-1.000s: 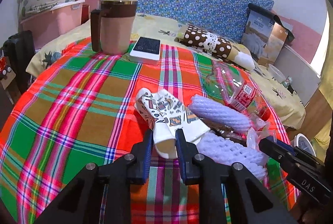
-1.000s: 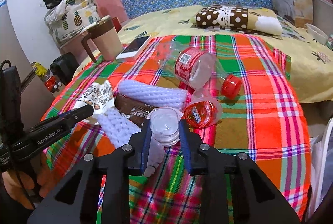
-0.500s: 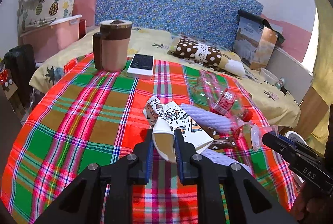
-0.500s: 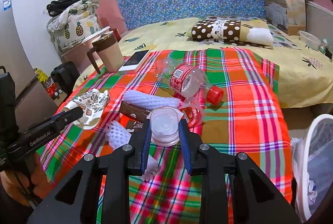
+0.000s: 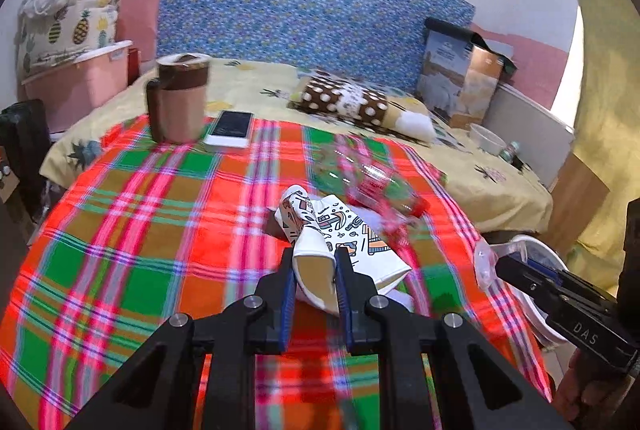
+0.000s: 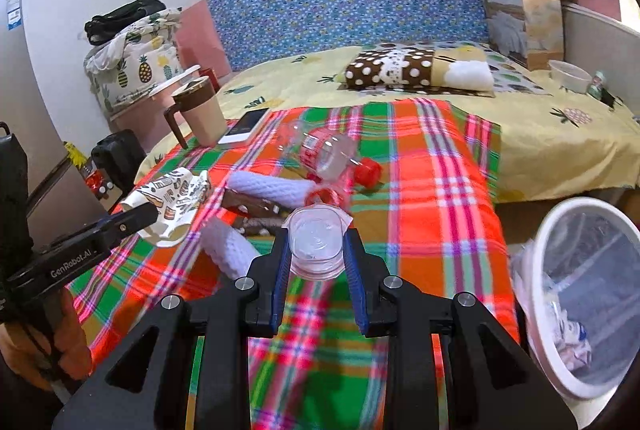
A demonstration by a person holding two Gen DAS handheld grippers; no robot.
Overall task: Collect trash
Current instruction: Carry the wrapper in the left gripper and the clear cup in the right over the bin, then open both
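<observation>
Crumpled white paper cup with a cartoon print: flattened, folded paper, cream inner face showing. It sits between the blue pads of the left gripper; the jaws have just been closing and pinch its lower fold, the printed part sticking out ahead of the fingertips and clear of the cloth.

Clear plastic cup: thin, glossy, round mouth squeezed slightly oval. It is clamped between the blue pads of the right gripper, mouth towards the camera, raised off the table.

Just ahead of the right gripper lie two white foam-net sleeves, ribbed and tubular, a dark brown foil wrapper between them, and beyond these a clear plastic bottle with red label and red cap, on its side.

All rest on a plaid tablecloth in red, green and orange, woven texture.

To the lower right of the right gripper stands a round white bin lined with a clear bag, crumpled paper inside.

Far left ahead: tan mug with brown lid and handle, white phone just beside it.
</observation>
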